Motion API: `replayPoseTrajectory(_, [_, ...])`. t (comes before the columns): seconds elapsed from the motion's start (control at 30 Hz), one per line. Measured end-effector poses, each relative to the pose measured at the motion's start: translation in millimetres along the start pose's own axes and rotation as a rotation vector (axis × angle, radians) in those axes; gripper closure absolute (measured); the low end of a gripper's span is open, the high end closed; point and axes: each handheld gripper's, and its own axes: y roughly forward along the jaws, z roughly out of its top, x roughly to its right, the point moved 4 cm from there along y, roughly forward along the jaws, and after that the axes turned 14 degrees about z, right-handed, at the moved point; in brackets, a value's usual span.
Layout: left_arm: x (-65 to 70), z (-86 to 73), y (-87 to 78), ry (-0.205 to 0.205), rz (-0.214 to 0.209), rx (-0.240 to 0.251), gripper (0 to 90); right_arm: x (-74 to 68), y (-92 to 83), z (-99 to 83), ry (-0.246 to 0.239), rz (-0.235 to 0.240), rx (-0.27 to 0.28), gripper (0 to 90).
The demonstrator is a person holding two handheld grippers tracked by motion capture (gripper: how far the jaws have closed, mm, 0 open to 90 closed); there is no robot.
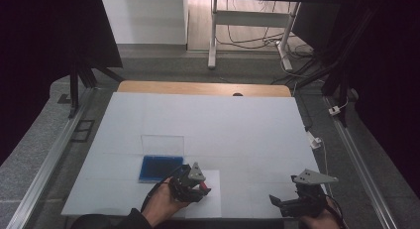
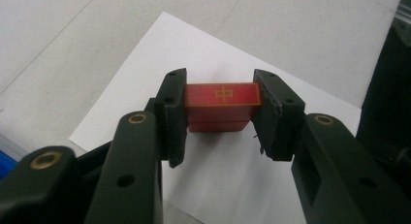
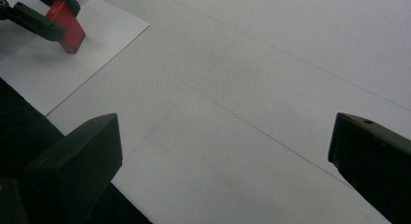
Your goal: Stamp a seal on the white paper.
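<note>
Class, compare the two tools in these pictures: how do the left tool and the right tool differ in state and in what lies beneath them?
The left tool is shut on a red block; the right tool is open and holds nothing. The left tool hangs over a sheet of white paper, while the right tool is over the bare white table cover. Both have black jaws and are hand-held.

High overhead, two close claw views — shared paper sheet (image 2: 232, 185)
</note>
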Motion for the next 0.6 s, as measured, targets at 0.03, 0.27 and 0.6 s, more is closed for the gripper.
replayPoseTrajectory(0.03, [1.0, -0.4, -0.3, -0.001, 0.008, 0.002, 58.8, 0.0, 0.0, 0.0, 0.000, 0.000, 0.000, 0.0])
replayPoseTrajectory(0.27, [2.8, -0.4, -0.6, 0.005, 0.025, 0.000, 58.8, -0.1, 0.1, 0.0, 0.000, 0.001, -0.001, 0.0])
replayPoseTrajectory(0.6, [-2.8, -1.3, 0.9, -0.033, -0.026, -0.003, 58.7, -0.1, 0.0, -0.1, 0.000, 0.001, -0.001, 0.0])
